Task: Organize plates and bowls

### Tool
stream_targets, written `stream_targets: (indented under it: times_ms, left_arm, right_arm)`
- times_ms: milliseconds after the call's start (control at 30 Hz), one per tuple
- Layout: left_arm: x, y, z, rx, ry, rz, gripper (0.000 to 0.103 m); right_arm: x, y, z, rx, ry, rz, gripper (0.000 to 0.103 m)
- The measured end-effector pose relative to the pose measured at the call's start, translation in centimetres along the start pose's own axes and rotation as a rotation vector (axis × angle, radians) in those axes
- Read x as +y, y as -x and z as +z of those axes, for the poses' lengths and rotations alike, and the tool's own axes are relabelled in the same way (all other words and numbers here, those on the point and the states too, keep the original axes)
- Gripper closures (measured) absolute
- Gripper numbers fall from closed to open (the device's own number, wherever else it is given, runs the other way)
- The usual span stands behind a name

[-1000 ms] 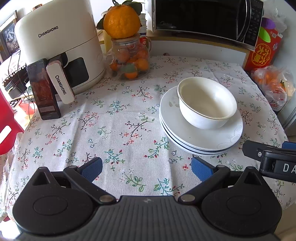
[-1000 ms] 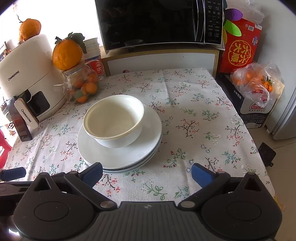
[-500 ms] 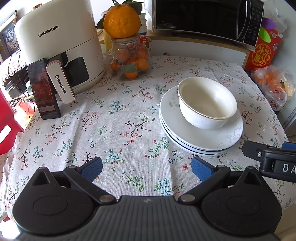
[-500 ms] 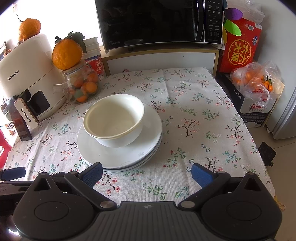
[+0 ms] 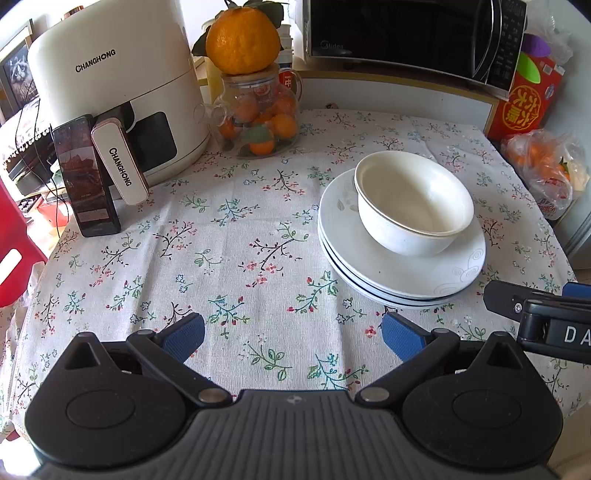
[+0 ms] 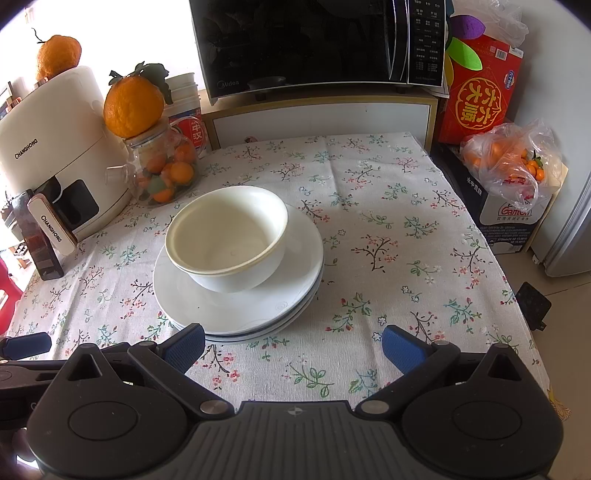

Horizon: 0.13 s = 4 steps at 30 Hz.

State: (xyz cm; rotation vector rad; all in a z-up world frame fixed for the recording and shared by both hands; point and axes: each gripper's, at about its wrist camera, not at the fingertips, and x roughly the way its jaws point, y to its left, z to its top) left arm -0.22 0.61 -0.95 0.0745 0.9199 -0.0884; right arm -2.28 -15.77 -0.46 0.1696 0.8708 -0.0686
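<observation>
Nested white bowls [image 5: 413, 201] sit on a stack of white plates [image 5: 369, 258] on the floral tablecloth, right of centre in the left wrist view. They also show in the right wrist view, the bowls [image 6: 227, 236] on the plates [image 6: 295, 288], left of centre. My left gripper [image 5: 291, 336] is open and empty, near the table's front edge, left of the plates. My right gripper [image 6: 291, 345] is open and empty, in front of the plates, its left pad by the plate rim.
A white air fryer [image 5: 110, 99] with a phone [image 5: 86, 177] leaning on it stands back left. A glass jar of oranges [image 5: 258, 118] and a microwave [image 5: 406, 33] stand behind. A bag of oranges [image 6: 509, 162] and a red box [image 6: 476, 96] are at right.
</observation>
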Motion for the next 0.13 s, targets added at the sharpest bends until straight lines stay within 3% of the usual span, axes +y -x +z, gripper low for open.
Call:
stream_targets:
  times_ms: [133]
  left_arm:
    - [-0.02,-0.13,-0.22,0.001,-0.001,0.004,0.001]
  right_arm:
    - [-0.09,-0.15,-0.21,0.002,0.002,0.001,0.004]
